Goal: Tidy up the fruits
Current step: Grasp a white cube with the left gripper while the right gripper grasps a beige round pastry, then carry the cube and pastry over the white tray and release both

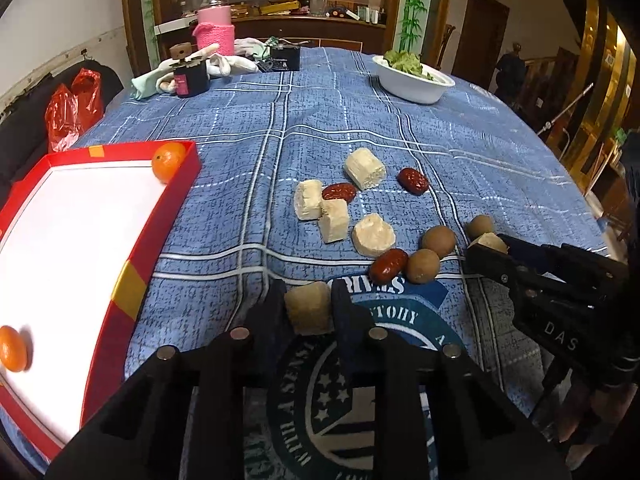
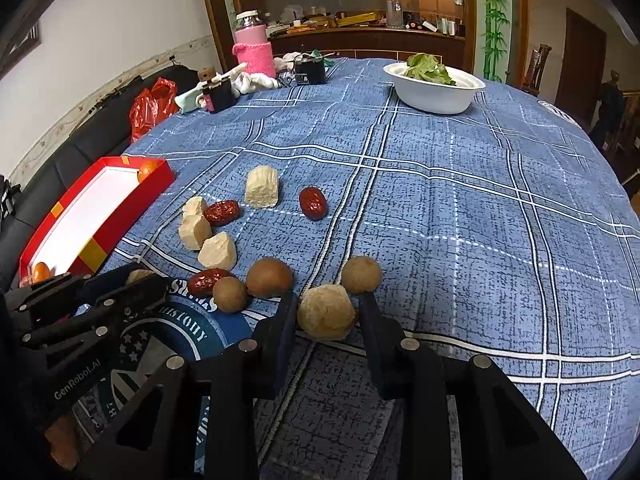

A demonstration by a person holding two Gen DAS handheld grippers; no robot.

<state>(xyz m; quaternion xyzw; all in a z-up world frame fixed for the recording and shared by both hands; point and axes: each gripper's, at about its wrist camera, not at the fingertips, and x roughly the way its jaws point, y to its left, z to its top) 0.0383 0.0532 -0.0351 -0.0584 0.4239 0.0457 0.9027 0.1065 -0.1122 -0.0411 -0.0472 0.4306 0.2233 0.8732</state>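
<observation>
Pale sugarcane chunks [image 1: 365,168], red dates [image 1: 413,180] and brown longans [image 1: 439,241] lie scattered on the blue checked tablecloth. My left gripper [image 1: 309,307] is shut on a pale chunk [image 1: 309,313] just above the cloth. My right gripper [image 2: 326,314] holds another pale chunk [image 2: 326,316] between its fingers, beside a longan [image 2: 361,275]; it also shows in the left wrist view [image 1: 486,246]. A red box [image 1: 132,280] with a white inside stands at the left and holds two oranges [image 1: 168,161] [image 1: 14,349].
A white bowl of lettuce [image 1: 414,80] stands at the far right. A pink-wrapped jar [image 1: 215,26], a small black-and-red container [image 1: 191,74], white cloths and a black box [image 1: 285,58] crowd the far edge. Red plastic bags [image 1: 70,108] lie off the table's left.
</observation>
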